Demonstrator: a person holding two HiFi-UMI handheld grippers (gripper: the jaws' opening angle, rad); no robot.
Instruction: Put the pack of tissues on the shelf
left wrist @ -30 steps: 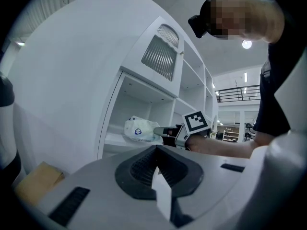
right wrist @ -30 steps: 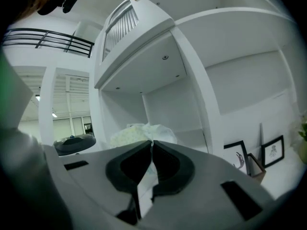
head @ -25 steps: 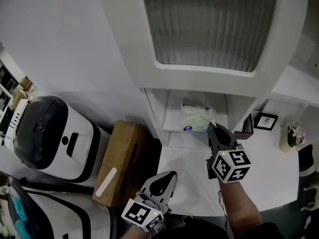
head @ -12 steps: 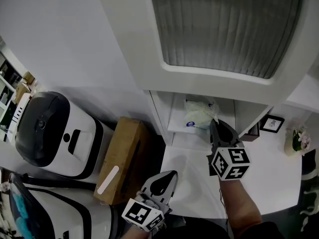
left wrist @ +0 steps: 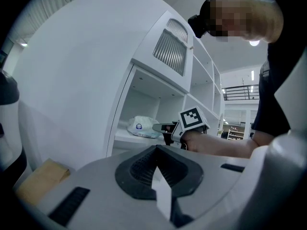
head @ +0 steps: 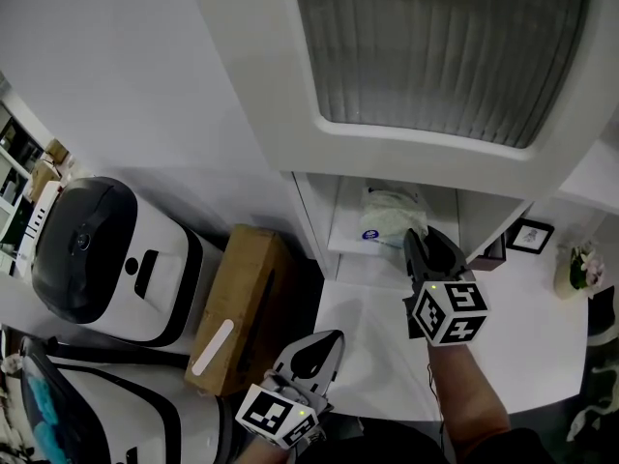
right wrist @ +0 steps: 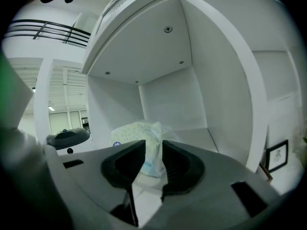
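The pack of tissues, pale with a blue round label, lies on the white shelf board inside the lower alcove. My right gripper sits just in front of the pack with its jaws parted and nothing pinched. In the right gripper view the pack shows through the gap of the right gripper, resting on the shelf. The left gripper view shows the pack with the right gripper close beside it. My left gripper hangs low and shut, empty, its tips together.
A brown cardboard box stands left of the shelf unit beside a white-and-black machine. A white tabletop lies below the alcove. A small picture frame and a flower pot stand at the right.
My right gripper carried the pack a little deeper onto the shelf, then its jaws parted off it. The left gripper has stayed where it was.
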